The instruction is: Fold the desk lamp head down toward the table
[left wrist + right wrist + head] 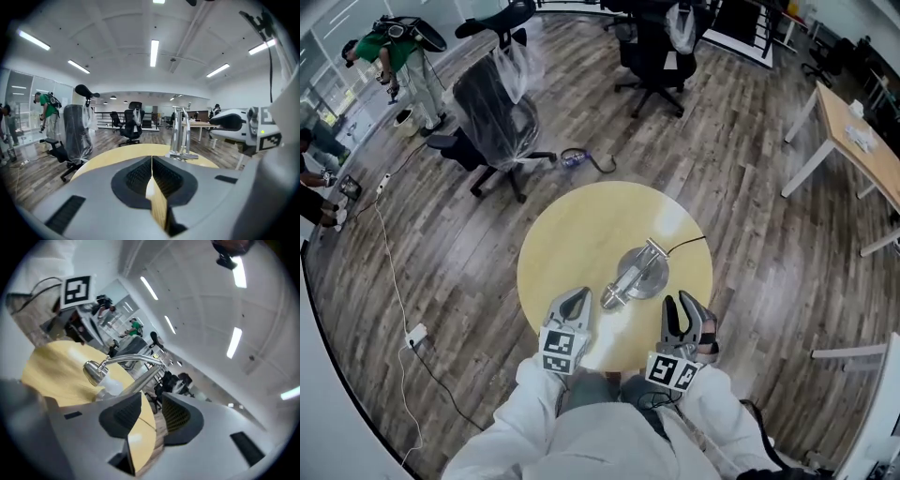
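**Lamp alone on the round table, 1 gripper shut, 1 open**

The silver desk lamp (pixel 639 272) stands on the round yellow table (pixel 572 234), right of its centre, with its round base flat on the top. Its neck bends over and the lamp head (pixel 612 298) hangs low, facing the tabletop on the side nearest the person. A thin black cord runs from the base toward the table's right edge.

The 2 grippers sit at the near edge of the table, 1 on each side of the lamp head and apart from it. The left gripper (pixel 573 305) has its jaws pressed together with nothing between them. The right gripper (pixel 685 314) has its jaws spread wide and empty; only tabletop and floor show through the gap, with the lamp beyond them.

Behind the table stand 2 office chairs (pixel 497 117) wrapped in plastic, and a person in green (pixel 389 52) is at the far left.
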`<state>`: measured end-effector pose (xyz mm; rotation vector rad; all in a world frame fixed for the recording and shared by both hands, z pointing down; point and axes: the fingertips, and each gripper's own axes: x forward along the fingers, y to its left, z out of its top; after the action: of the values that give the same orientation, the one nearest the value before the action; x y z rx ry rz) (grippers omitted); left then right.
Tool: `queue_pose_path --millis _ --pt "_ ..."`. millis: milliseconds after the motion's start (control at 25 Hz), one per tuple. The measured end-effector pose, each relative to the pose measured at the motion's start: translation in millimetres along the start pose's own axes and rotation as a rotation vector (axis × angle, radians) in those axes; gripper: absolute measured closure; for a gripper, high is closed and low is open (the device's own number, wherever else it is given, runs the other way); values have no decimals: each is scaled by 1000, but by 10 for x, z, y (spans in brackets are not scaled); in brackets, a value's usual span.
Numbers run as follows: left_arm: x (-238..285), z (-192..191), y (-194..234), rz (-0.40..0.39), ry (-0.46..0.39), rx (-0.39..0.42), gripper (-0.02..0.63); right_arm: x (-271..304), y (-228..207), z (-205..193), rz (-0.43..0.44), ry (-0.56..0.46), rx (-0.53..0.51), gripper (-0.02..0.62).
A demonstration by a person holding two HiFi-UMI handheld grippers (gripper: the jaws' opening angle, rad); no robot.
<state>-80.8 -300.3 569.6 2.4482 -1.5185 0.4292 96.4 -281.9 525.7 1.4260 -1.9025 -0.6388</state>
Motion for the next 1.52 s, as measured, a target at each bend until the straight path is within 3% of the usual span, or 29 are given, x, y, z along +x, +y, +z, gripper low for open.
queue_pose_path --millis 160,240,320,400,760,1000,1320,1520 --pt "-408 30 -311 78 -55 -39 601 -164 -128 -319 -27 122 403 473" --pt "-575 68 -506 96 -70 -79 601 -256 -98 -438 -7 146 592 575" --pt "-676 62 -657 117 -74 -102 604 -323 -17 -517 31 158 723 583" --pt "-701 34 -780 117 -73 -132 604 -358 65 -590 61 182 781 584" --pt "-699 -198 -1006 129 -12 -204 604 -507 117 -484 107 118 762 584" --pt "-832 -124 -1059 164 -52 -217 604 -736 34 -613 86 100 735 584" --pt "-1534 -169 -1382 126 -116 -223 604 -1558 183 -581 37 92 745 584" --pt "-2115 -457 -1699 121 -95 -163 604 -2223 471 -602 41 109 750 584"
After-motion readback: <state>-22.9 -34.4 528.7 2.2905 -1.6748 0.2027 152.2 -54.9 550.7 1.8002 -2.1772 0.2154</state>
